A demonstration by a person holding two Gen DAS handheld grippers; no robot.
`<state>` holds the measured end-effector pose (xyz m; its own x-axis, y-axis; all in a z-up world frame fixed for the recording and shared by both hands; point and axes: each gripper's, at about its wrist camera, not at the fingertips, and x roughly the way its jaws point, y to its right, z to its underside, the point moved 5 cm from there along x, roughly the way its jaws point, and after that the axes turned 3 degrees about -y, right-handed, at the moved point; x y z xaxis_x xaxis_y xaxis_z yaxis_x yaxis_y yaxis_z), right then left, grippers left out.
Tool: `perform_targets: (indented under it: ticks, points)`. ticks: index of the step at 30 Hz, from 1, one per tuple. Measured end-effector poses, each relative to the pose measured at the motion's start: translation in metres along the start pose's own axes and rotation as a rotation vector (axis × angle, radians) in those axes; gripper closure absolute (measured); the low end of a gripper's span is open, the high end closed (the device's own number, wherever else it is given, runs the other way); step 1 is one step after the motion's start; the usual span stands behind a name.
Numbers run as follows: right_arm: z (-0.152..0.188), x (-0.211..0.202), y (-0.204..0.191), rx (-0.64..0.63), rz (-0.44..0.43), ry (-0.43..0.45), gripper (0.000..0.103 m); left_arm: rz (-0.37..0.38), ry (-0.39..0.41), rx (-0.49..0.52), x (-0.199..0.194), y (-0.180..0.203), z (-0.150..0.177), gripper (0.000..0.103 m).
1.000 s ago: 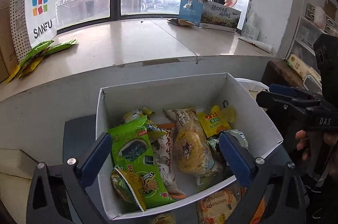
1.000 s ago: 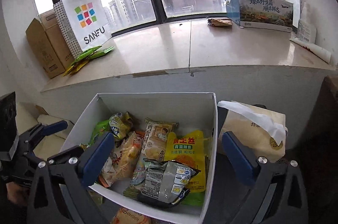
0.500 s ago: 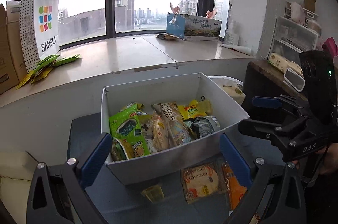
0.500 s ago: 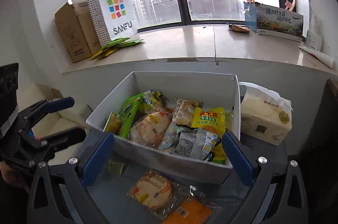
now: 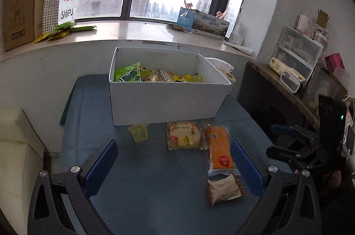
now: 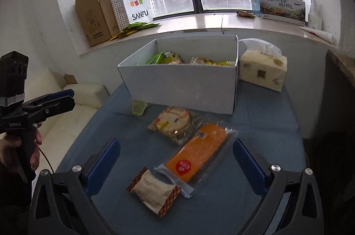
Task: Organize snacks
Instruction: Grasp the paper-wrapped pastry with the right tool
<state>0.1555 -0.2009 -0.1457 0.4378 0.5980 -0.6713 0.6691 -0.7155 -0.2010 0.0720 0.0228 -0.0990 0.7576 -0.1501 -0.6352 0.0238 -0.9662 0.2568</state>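
Both grippers were released and held nothing: the left gripper (image 5: 174, 165) and the right gripper (image 6: 176, 165) hung with the jaws wide apart above the blue table (image 5: 155, 190).

Ahead of both stood the white box (image 5: 164, 99), already holding many snacks. Four snacks were not yet inside. The orange pack (image 6: 196, 156) lay just ahead of the right gripper, between its fingers. The beige pack (image 6: 154, 189) lay nearest to it and touched one end of the orange pack. The round cake pack (image 6: 172, 124) lay further ahead, its wrapper under the far end of the orange one. The small yellow cup (image 6: 138, 107) stood just before the box wall.

The risk, I think, was in the overlaps. A grasp on the orange pack could drag its neighbours, and the smooth film could slip out. The soft cake could be crushed by a hard squeeze.
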Motion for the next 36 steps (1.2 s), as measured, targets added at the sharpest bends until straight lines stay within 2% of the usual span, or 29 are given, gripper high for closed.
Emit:
perform_targets:
  ticks: [3, 6, 10, 13, 19, 25, 28, 30, 31, 32, 36]
  points:
    - [0.025, 0.005, -0.01, -0.057, -0.032, -0.054, 0.0, 0.046, -0.007, -0.016, -0.006, 0.006, 0.007, 0.0]
    - [0.041, 0.015, -0.024, -0.174, 0.004, -0.099, 0.0, 0.043, -0.01, -0.002, -0.008, 0.012, 0.009, 0.0]
    - [0.055, 0.031, -0.038, -0.278, -0.04, -0.146, 0.0, 0.035, -0.02, -0.017, -0.007, 0.012, 0.01, 0.0]
    - [0.061, 0.046, -0.037, -0.294, -0.037, -0.204, 0.0, 0.035, -0.029, -0.014, -0.007, 0.012, 0.013, 0.0]
    - [0.072, 0.075, -0.047, -0.429, -0.111, -0.295, 0.0, 0.061, -0.045, -0.043, -0.003, 0.01, 0.016, 0.0]
    - [0.073, 0.094, -0.056, -0.509, -0.158, -0.314, 0.001, 0.043, -0.058, -0.032, 0.0, 0.011, 0.02, 0.0]
    - [0.079, 0.102, -0.058, -0.545, -0.156, -0.342, 0.017, 0.036, -0.067, -0.033, 0.0, 0.008, 0.022, 0.0]
    - [0.08, 0.105, -0.059, -0.573, -0.131, -0.327, 0.025, 0.043, -0.069, -0.046, 0.002, 0.006, 0.022, 0.0]
    - [0.08, 0.105, -0.059, -0.585, -0.116, -0.321, 0.036, 0.049, -0.07, -0.051, 0.002, 0.006, 0.023, 0.0]
    - [0.079, 0.103, -0.059, -0.576, -0.109, -0.311, 0.054, 0.054, -0.069, -0.053, 0.003, 0.006, 0.023, 0.0]
    - [0.077, 0.098, -0.053, -0.528, -0.112, -0.287, 0.054, 0.046, -0.079, -0.044, 0.006, 0.007, 0.024, 0.0]
